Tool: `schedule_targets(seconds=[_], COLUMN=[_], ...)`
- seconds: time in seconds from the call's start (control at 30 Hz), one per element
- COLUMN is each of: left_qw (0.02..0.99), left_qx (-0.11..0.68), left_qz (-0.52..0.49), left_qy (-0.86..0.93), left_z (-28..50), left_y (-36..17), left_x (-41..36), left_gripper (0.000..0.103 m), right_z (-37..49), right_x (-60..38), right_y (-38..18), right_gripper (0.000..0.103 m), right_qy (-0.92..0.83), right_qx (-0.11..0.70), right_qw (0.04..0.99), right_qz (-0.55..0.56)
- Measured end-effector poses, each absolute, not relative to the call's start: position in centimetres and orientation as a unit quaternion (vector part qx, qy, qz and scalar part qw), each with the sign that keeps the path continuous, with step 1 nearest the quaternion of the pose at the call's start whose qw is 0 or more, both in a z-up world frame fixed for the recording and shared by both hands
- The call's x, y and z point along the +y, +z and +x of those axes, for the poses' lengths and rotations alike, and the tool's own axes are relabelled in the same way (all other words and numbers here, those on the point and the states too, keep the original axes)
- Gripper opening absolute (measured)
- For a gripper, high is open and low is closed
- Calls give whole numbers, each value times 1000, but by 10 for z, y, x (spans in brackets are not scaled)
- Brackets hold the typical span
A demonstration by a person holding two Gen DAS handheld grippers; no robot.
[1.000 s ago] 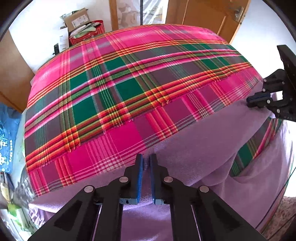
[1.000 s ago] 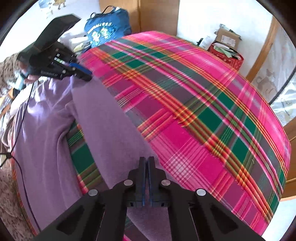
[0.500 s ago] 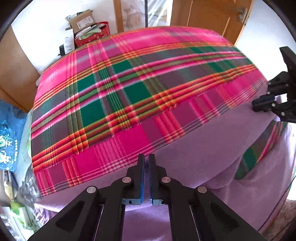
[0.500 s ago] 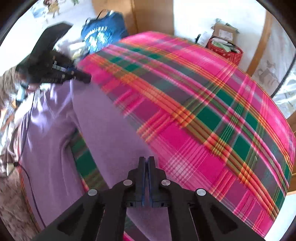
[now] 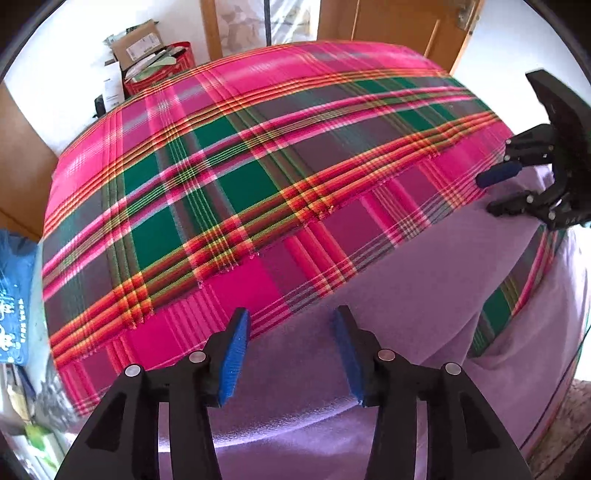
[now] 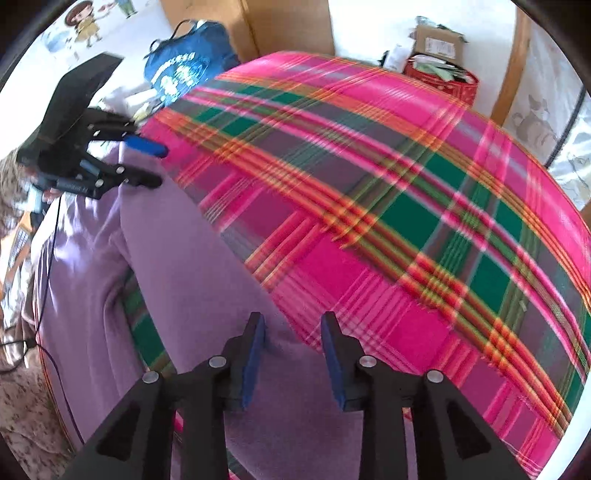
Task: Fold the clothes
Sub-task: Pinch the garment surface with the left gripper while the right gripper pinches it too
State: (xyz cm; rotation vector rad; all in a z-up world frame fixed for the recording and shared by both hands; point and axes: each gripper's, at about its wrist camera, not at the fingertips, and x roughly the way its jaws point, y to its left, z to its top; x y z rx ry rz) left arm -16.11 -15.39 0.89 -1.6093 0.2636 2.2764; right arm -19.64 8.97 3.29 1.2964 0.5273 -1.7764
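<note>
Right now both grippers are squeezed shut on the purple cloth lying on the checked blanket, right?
Not quite. Both grippers stand open over the purple cloth on the checked blanket. The left wrist view shows the left gripper with its jaws apart, just opened, pinching nothing. The right wrist view shows the same for the right gripper.

Plaid bedspread in pink, green and orange, spread flat. Beyond its far edge, red basket stuffed with papers, cardboard box on top. Blue bag by a near corner. Wooden door behind.
</note>
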Motion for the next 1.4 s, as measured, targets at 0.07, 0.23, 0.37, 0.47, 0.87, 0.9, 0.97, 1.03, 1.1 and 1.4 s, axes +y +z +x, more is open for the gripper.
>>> schedule_targets(seconds=[0.07, 0.23, 0.37, 0.47, 0.87, 0.9, 0.97, 1.03, 1.1, 1.4], left_qw=[170, 173, 176, 181, 186, 179, 168, 155, 140, 70], left_qx=[91, 90, 102, 96, 144, 152, 155, 151, 141, 119], left_qz=[-567, -561, -548, -549, -536, -533, -524, -515, -507, -501], left_qy=[801, 804, 811, 810, 811, 813, 820, 829, 839, 854], left_z=[-161, -154, -146, -145, -140, -139, -139, -143, -149, -188], left_y=[9, 9, 11, 12, 18, 19, 24, 30, 35, 36], left_x=[-155, -154, -151, -152, -138, -133, -132, -134, -139, -148], left_gripper=[52, 53, 53, 47, 8, 6, 5, 5, 5, 5], right_z=[-195, -188, -184, -190, -188, -188, -190, -194, -199, -233], right_x=[90, 85, 82, 77, 61, 60, 56, 52, 50, 27], right_y=[33, 32, 31, 27, 27, 28, 33, 39, 44, 47], right_gripper=[33, 34, 34, 28, 5, 4, 4, 4, 4, 4], right_qy=[-711, -714, -717, -717, -717, -721, -731, -744, -758, -815], right_qx=[213, 218, 227, 226, 242, 246, 255, 262, 266, 299], right_qw=[428, 424, 424, 423, 423, 419, 409, 397, 381, 300], right_qz=[515, 512, 505, 506, 499, 494, 483, 469, 457, 396])
